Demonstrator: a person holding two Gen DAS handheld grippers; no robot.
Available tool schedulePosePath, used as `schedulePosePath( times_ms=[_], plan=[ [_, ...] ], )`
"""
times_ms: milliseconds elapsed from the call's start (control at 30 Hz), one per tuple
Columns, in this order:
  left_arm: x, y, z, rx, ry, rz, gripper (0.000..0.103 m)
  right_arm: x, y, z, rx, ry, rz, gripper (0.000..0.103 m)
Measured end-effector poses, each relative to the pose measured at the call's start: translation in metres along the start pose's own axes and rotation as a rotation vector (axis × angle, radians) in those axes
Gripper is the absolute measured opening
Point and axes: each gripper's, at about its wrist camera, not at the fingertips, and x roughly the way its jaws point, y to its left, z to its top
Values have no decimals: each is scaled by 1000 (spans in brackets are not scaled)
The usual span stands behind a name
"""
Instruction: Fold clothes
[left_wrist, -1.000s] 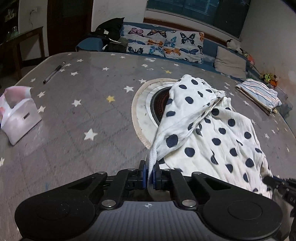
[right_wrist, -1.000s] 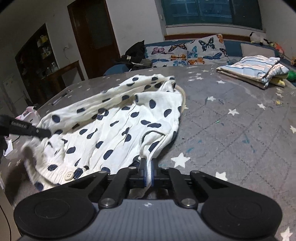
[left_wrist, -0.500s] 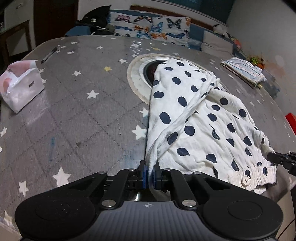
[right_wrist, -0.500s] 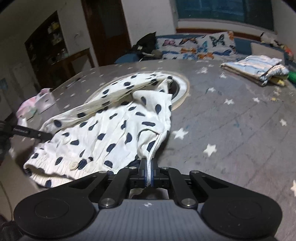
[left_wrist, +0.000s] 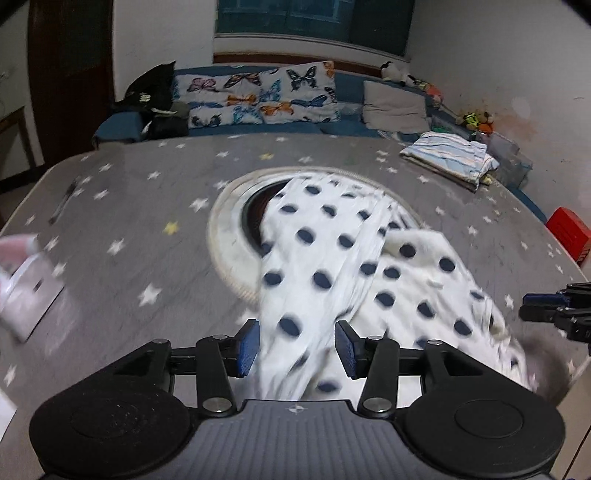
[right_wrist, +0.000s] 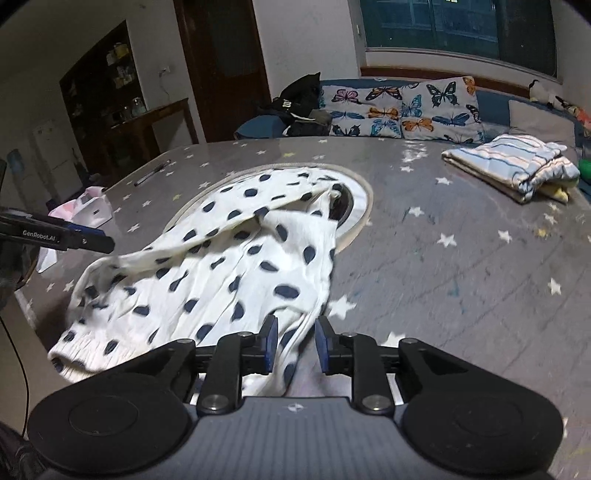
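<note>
A white garment with dark blue dots (left_wrist: 325, 258) lies rumpled on the grey star-patterned table (left_wrist: 129, 221), partly over a round inset. My left gripper (left_wrist: 297, 343) hovers at its near edge; its jaws are opening, and a strip of cloth lies loose between the blue pads. In the right wrist view the same garment (right_wrist: 240, 266) spreads to the left. My right gripper (right_wrist: 295, 341) is also opening, with a narrow fold of cloth between its pads, unpressed. Each gripper shows at the edge of the other's view: the right gripper (left_wrist: 554, 314) and the left gripper (right_wrist: 74, 238).
A folded striped pile (right_wrist: 513, 166) sits at the table's far right. A white and pink box (left_wrist: 26, 291) stands at the left edge, with a pen (left_wrist: 62, 205) beyond it. The round inset (right_wrist: 360, 206) is half covered. A red box (left_wrist: 569, 232) and a sofa with butterfly pillows (left_wrist: 266, 96) lie past the table.
Both grippers were shut on the garment's edges; now their jaws stand apart and the cloth lies slack. Both views have lifted and tilted up slightly.
</note>
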Motion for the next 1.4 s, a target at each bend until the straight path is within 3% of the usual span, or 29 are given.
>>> schedulePosePath(
  times_ms=[400, 633, 700, 767, 833, 967, 1100, 1200, 1400],
  plan=[
    [89, -73, 75, 145, -44, -103, 45, 40, -26, 45, 13, -18, -18, 26],
    [151, -110, 87, 295, -21, -53, 44, 66, -45, 68, 29, -5, -15, 26],
    [163, -112, 87, 318, -17, -51, 40, 74, -50, 74, 30, -2, -15, 26],
    [175, -116, 86, 358, -17, -25, 28, 83, -54, 81, 27, 2, -14, 26],
    [184, -113, 87, 364, -8, -12, 9, 91, -56, 86, 22, 7, -11, 26],
    [172, -85, 100, 262, -42, -40, 4, 106, -58, 96, 8, 14, -7, 26],
    [147, -44, 118, 135, -115, -20, 3, 123, -58, 106, 7, 25, 15, 27],
    [135, -10, 126, 57, -148, 34, 3, 138, -55, 114, -1, 39, 39, 34],
    [119, 65, 118, -87, -149, 177, 3, 171, -56, 126, 7, 80, 72, 34]
  ],
)
